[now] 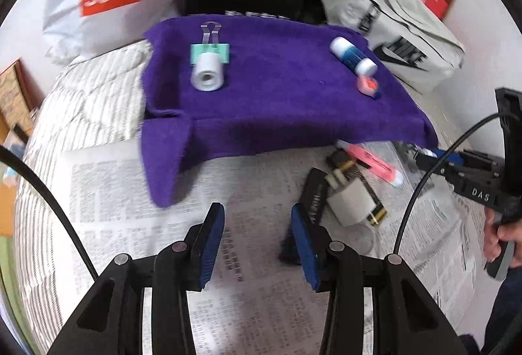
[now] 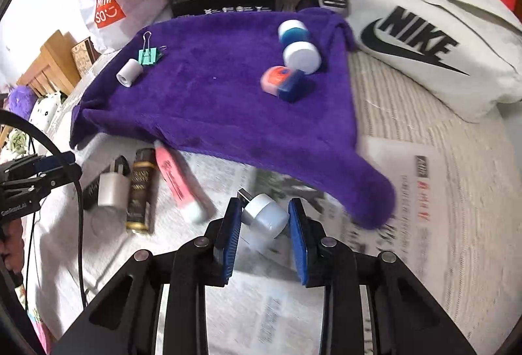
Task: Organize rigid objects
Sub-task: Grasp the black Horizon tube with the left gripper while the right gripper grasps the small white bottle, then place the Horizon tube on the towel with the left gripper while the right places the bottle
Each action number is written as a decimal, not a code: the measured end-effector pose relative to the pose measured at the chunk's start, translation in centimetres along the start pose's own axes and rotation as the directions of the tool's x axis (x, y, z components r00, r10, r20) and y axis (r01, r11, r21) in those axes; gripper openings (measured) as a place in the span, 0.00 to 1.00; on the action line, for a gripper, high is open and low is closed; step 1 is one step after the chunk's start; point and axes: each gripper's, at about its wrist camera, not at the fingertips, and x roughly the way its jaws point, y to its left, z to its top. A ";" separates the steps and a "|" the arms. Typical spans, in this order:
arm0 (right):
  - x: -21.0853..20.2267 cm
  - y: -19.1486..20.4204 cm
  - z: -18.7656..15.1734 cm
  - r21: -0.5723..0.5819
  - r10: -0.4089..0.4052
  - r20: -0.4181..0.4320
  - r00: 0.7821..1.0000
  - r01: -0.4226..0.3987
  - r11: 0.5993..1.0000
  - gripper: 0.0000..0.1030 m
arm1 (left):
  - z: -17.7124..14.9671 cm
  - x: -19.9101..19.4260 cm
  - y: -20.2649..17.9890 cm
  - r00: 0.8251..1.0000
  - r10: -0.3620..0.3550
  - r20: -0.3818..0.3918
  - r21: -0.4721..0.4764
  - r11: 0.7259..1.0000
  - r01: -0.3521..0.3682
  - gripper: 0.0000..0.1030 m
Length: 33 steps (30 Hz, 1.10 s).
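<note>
Left hand-held gripper [image 1: 257, 237] parted, right hand-held gripper [image 2: 265, 226] seemingly clamped

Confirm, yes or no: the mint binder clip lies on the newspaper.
No, the mint binder clip lies on the purple towel, beside the white paper roll.

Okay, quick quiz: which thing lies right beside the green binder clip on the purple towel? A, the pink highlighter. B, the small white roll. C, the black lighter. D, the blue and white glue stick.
B: the small white roll lies against the green binder clip at the purple towel's left side.
</note>
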 end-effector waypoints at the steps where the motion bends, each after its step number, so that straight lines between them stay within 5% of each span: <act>1: -0.1 -0.2 -0.2 0.001 -0.005 -0.003 1.000 0.005 1.000 0.29 | 0.0 0.2 -0.4 1.000 -0.009 -0.004 0.017 1.000 0.009 0.39; 6: 0.4 -0.9 -1.0 -0.001 0.000 -0.022 1.000 0.000 1.000 0.29 | -0.3 1.4 -2.9 0.999 -0.012 -0.043 0.117 0.993 0.017 0.39; 11: 0.9 -0.9 -1.5 0.000 0.001 -0.025 1.000 -0.001 1.000 0.29 | -0.3 2.4 -4.5 0.997 0.060 -0.045 0.225 0.973 -0.048 0.39; 14: 0.9 -1.0 -1.4 0.002 0.007 -0.021 1.000 -0.007 1.000 0.29 | 0.2 2.5 -4.8 0.997 0.051 -0.054 0.245 0.969 -0.037 0.22; 21: 0.8 -0.9 -1.5 -0.005 0.007 -0.016 1.000 -0.007 1.000 0.29 | -0.4 1.5 -1.5 0.996 0.081 -0.041 0.059 0.995 -0.079 0.23; 33: 0.9 -0.8 -1.6 -0.012 0.009 -0.008 1.000 -0.009 1.000 0.29 | -0.8 1.6 -1.9 0.994 0.098 -0.040 0.089 0.992 -0.094 0.22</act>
